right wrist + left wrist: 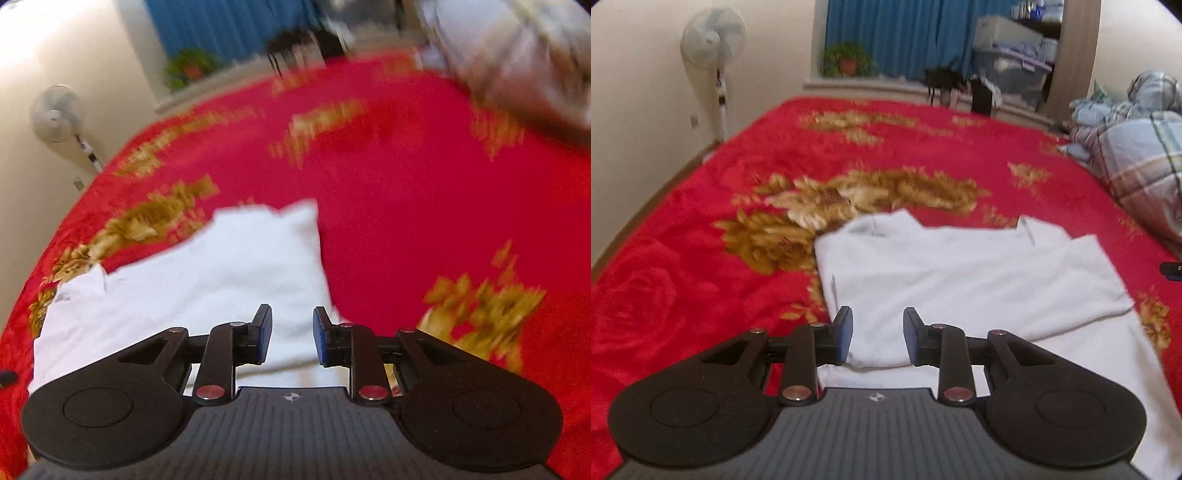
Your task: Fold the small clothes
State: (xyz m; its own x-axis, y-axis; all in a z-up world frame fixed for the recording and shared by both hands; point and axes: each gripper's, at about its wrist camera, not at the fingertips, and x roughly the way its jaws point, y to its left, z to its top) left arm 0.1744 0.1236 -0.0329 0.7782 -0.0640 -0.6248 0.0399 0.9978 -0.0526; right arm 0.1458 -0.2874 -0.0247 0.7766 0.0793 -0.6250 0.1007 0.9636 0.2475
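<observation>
A white garment (960,273) lies partly folded on the red blanket (701,258), with a folded layer over a lower layer. My left gripper (878,338) is open and empty, just above the garment's near left edge. In the right wrist view, which is blurred, the same white garment (207,280) lies on the red blanket (406,206). My right gripper (291,338) is open and empty, over the garment's near right edge. A dark tip of the right gripper shows at the far right of the left wrist view (1171,271).
A plaid quilt (1137,155) is piled at the bed's right side. A standing fan (713,40) is by the left wall. A potted plant (847,59) and blue curtain (897,33) are behind the bed on a window ledge.
</observation>
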